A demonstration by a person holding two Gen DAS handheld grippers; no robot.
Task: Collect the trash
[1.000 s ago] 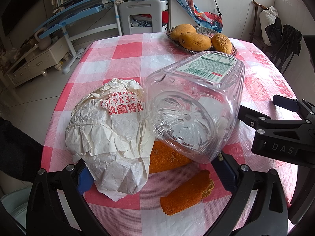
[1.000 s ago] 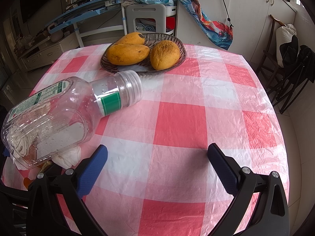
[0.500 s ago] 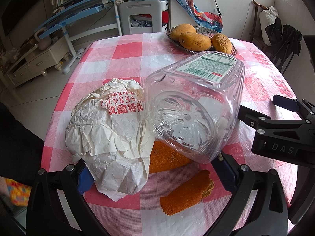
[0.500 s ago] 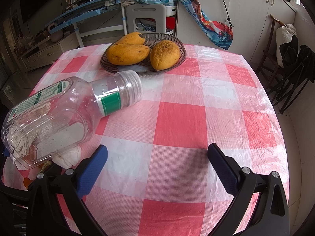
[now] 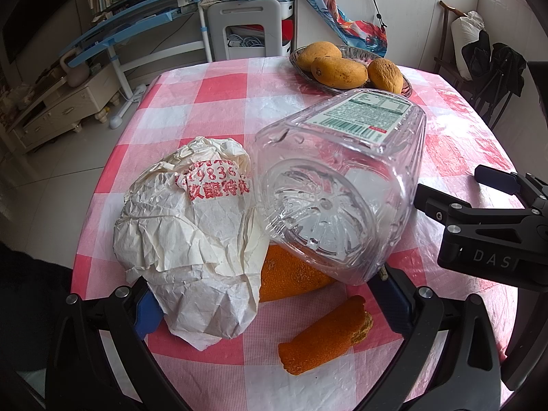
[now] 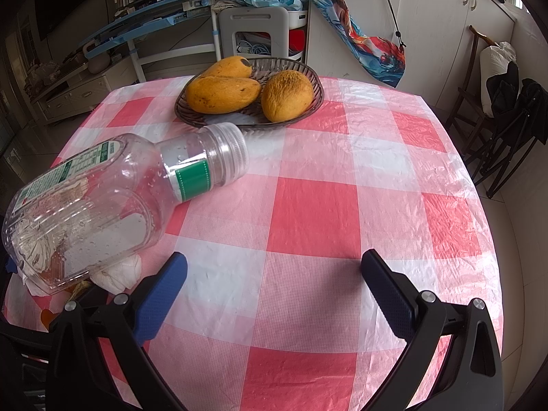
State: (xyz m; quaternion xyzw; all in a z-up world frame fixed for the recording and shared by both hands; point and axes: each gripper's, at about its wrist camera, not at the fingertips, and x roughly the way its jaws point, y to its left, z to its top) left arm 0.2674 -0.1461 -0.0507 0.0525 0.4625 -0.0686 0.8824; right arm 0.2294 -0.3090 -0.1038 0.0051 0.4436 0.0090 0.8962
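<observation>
Jaws of the left gripper (image 5: 263,299) stand wide apart, framing the crumpled paper wrapper (image 5: 191,236) and the base of the clear plastic bottle (image 5: 335,188) without gripping either; the right gripper (image 6: 274,281) is likewise spread over bare checked tablecloth (image 6: 315,205). Nothing has shifted over the past second, so collection has seemingly not begun. The bottle lies empty on its side, capped, propped on orange peel (image 5: 294,279); another peel strip (image 5: 325,335) lies nearer. The fruit bowl (image 6: 308,68) sits beyond.

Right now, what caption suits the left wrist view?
Open left gripper facing crumpled paper, empty bottle and orange peel.
</observation>
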